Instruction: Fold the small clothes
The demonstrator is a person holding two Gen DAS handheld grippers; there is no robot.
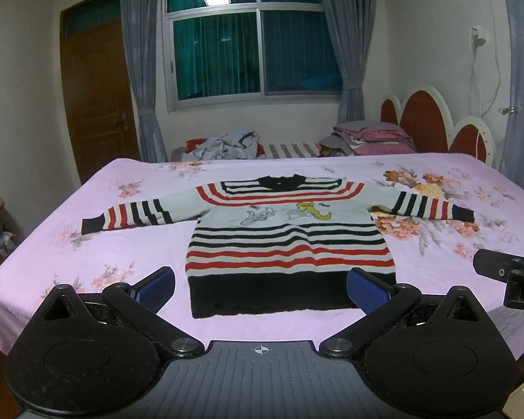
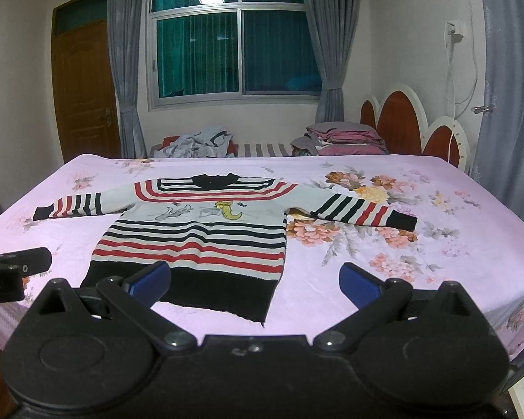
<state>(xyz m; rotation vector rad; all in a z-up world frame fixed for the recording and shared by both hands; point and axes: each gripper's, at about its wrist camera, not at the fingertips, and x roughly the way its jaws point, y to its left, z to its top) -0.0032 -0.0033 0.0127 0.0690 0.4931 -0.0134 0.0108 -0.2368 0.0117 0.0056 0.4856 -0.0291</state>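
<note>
Striped sweater (image 1: 290, 244) spread flat mid-bedsheet (image 1: 122, 244), sleeves out, unfolded. Left gripper (image 1: 261, 288) and right gripper (image 2: 251, 279) released, empty, before hem. All folds pending.

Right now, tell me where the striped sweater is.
The striped sweater lies flat on the pink floral bedsheet, sleeves spread, hem nearest the cameras: straight ahead of the left gripper, ahead and left of the right gripper.

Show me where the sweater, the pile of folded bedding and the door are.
sweater (image 1: 290, 244): left wrist view, on the striped body below the cartoon print.
folded bedding (image 1: 373, 138): left wrist view, on the middle of the pink and grey stack.
door (image 2: 84, 94): right wrist view, on the brown wooden panel.
</note>
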